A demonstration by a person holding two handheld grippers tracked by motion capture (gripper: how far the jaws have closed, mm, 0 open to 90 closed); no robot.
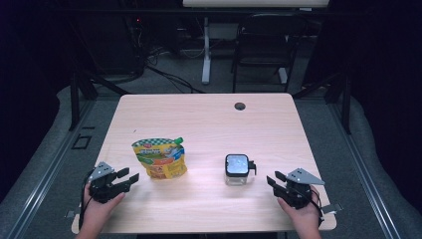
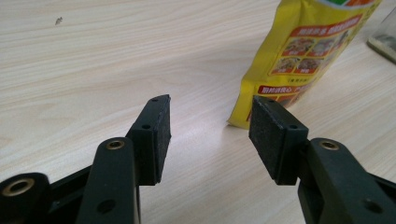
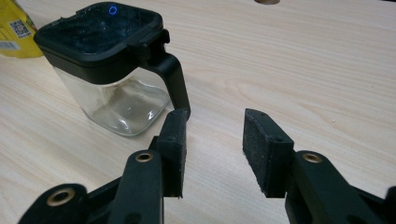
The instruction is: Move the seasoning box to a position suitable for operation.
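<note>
We hold both tools wide and empty: left tool [image 1: 130, 179] beside the bag [image 1: 160, 158], right tool [image 1: 273, 179] beside the jar [image 1: 237, 169], ready to grab.

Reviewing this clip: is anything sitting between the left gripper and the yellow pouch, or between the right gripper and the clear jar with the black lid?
Nothing visible. Bare wood lies between the open left gripper and the yellow stand-up refill pouch, and between the open right gripper and the clear square jar with black lid and handle, on the pale wooden table.
</note>
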